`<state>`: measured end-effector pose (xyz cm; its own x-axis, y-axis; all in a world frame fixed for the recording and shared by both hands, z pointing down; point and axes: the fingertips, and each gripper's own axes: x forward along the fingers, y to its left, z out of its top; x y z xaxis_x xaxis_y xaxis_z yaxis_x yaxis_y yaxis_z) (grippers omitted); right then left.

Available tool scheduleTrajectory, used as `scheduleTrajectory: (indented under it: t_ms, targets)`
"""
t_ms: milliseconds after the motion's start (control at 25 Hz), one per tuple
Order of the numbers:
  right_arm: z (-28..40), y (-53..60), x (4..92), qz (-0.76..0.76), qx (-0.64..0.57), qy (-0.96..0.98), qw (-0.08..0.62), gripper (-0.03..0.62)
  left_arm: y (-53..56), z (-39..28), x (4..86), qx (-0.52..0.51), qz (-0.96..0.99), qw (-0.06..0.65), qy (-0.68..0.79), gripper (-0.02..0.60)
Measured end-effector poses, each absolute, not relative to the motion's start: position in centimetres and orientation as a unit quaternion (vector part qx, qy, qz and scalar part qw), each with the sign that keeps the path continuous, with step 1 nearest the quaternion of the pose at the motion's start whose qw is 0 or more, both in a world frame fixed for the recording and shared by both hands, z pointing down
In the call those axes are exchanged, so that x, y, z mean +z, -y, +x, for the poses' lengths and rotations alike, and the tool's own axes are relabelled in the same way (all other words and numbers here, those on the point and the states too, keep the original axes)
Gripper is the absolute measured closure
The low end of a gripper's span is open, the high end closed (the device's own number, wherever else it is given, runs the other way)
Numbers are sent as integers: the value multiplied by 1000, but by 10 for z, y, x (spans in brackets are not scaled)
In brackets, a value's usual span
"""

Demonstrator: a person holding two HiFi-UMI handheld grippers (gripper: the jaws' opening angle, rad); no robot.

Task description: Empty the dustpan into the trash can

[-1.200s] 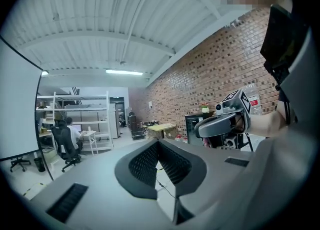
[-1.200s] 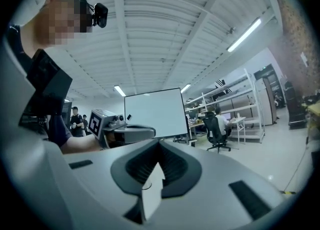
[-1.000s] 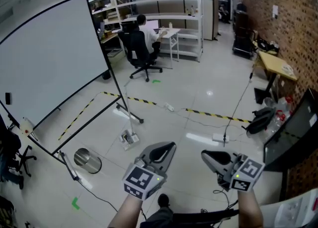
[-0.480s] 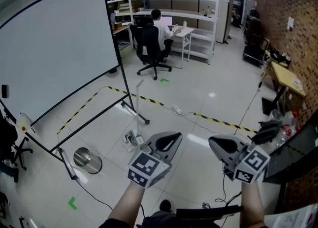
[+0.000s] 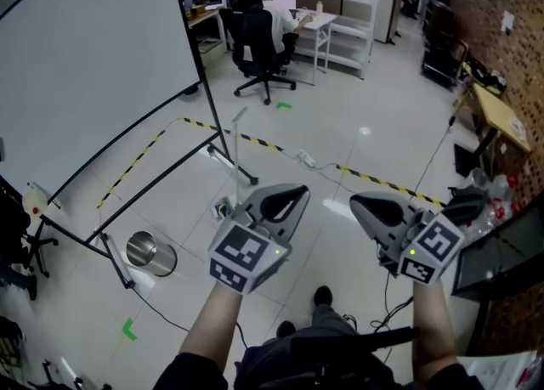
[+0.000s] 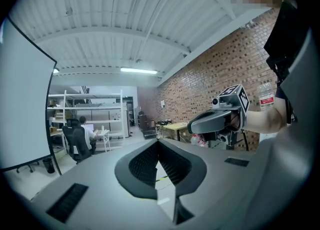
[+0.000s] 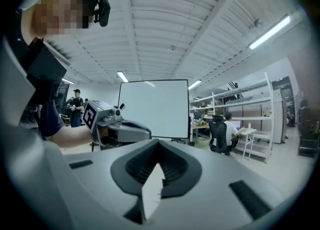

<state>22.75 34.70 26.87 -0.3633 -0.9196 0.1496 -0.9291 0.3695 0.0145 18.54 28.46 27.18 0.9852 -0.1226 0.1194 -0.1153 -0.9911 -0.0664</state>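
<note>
Holds the left gripper [image 5: 293, 199] and the right gripper [image 5: 364, 208] out in front, side by side, high over the floor [image 5: 340, 125]. Points both ahead and almost level. Shows both sets of jaws pressed together, with nothing between them. Carries nothing yet.

Just past the left tips, finds the dustpan [image 5: 221, 208] down on the floor, a little to the left of the left gripper. Shows its long handle [image 5: 237, 152] standing straight up from the pan. Puts the left hand nearer to that handle, and leaves the right hand farther off on the other side.

Further left, finds the shiny round trash can [image 5: 151, 254], apart from the dustpan, by the foot of the whiteboard [image 5: 85, 57].

Likely calls for opening the left jaws, reaching down and left, and closing round the upright handle from the side.

Far back, shows a person [image 5: 274, 8] sitting at a desk [image 5: 316, 25].
</note>
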Motion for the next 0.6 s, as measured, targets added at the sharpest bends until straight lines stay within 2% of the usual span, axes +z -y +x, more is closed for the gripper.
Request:
scheduleTrajectory:
  t_ms: [280, 600]
  targets:
    - [251, -291, 277, 516, 45, 854, 58, 569, -240, 213, 283, -92, -991, 26, -93, 583]
    - [320, -256, 301, 499, 55, 864, 39, 569, -209, 269, 309, -119, -984, 15, -128, 583]
